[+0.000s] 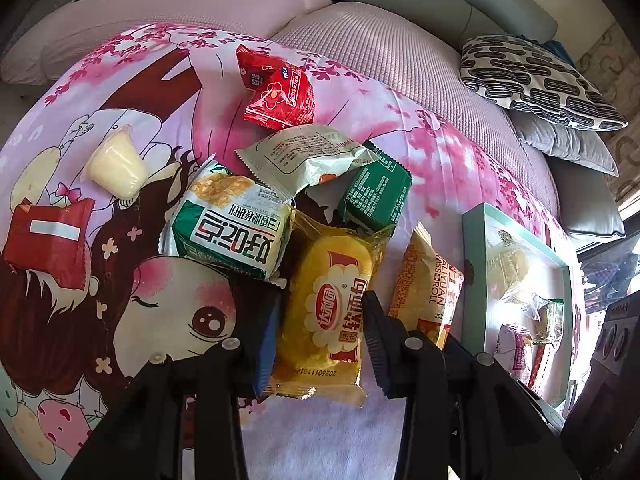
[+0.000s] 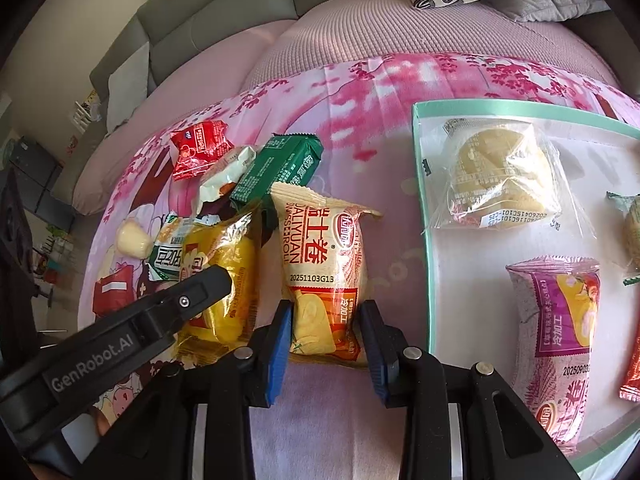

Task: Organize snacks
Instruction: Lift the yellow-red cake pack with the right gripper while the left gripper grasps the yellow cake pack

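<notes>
Snack packs lie on a pink cartoon blanket (image 1: 120, 128). My left gripper (image 1: 322, 316) stands around a yellow soft-bread pack (image 1: 332, 312), fingers on both its sides. My right gripper (image 2: 326, 326) stands around the near end of a Swiss roll pack (image 2: 324, 264), fingers at both its sides; that pack also shows in the left wrist view (image 1: 428, 288). A mint-rimmed white tray (image 2: 424, 200) at the right holds several packs, among them a clear-wrapped pastry (image 2: 500, 176) and a purple roll pack (image 2: 560, 328).
Behind lie a green-white cracker pack (image 1: 232, 228), a dark green pack (image 1: 376, 196), a white pack (image 1: 308, 152), red packs (image 1: 276, 88) (image 1: 48, 240) and a jelly cup (image 1: 116, 164). Sofa cushions and a patterned pillow (image 1: 536, 80) are beyond.
</notes>
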`<state>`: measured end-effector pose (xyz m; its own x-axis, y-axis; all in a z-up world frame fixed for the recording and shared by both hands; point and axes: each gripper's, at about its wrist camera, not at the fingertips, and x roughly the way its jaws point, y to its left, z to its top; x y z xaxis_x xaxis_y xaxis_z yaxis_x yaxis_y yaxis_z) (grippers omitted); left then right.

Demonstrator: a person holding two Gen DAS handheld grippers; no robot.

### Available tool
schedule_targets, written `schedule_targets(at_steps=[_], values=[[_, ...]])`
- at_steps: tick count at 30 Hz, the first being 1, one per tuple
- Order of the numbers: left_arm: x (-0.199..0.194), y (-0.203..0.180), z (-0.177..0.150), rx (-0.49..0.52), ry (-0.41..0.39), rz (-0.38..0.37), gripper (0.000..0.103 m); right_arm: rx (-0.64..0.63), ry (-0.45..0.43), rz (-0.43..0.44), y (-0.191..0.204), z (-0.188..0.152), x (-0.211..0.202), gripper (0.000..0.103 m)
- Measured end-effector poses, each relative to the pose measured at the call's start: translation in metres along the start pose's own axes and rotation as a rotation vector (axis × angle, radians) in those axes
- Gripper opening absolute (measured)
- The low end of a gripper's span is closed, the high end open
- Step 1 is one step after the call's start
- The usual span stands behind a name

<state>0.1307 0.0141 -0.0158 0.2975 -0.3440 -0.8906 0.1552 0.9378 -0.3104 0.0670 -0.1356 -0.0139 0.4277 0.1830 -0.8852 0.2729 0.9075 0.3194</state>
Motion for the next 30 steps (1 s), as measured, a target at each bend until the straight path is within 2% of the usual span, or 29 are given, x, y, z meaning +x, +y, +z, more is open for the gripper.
schedule_targets(at_steps=[8, 17, 30], values=[[0.0, 0.0, 0.0, -0.001, -0.004, -0.001, 0.041, -0.021, -0.01, -0.011, 0.004, 0.0, 0.001, 0.037], [-0.012, 0.0, 0.001, 0.004, -0.044, 0.002, 0.039, -0.031, -0.026, -0.005, 0.006, 0.001, -0.007, 0.033], [-0.047, -0.008, 0.004, 0.021, -0.143, -0.011, 0.038, -0.023, -0.108, 0.015, 0.007, 0.003, -0.048, 0.032]])
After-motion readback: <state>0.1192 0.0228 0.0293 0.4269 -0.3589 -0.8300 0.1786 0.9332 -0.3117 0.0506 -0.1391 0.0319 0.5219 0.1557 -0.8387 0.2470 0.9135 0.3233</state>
